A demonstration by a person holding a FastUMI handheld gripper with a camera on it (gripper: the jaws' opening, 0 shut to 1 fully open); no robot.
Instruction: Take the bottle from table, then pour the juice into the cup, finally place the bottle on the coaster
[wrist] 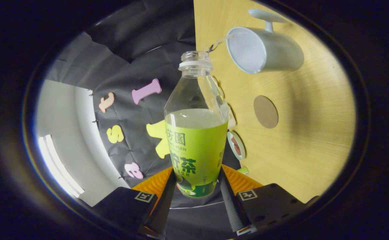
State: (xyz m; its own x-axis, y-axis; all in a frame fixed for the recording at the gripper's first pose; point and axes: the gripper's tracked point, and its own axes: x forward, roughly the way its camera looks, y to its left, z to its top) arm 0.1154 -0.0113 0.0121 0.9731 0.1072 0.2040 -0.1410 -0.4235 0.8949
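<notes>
1. Gripper view: gripper (197, 186) jaws pinching the bottle (196, 140) low on its label.
2. Bottle tipped; thin stream running from its mouth into the cup (264, 50), far right. Pouring step under way.
3. Next, likely: right the bottle, carry it to the coaster (265, 112), nearer than the cup.

Bottle (194, 133) label: "YUEN" (plus Chinese characters 芳園, 茶).

The bottle (196, 133) hides where the fingers (230, 203) press its sides, and its bottom sits low between them, partly covered. The bottle also covers part of a small round thing (237, 145) on the table (314, 133); what it is cannot be told. The stream (218, 42) going into the cup (264, 50) is thin and hard to see.
</notes>
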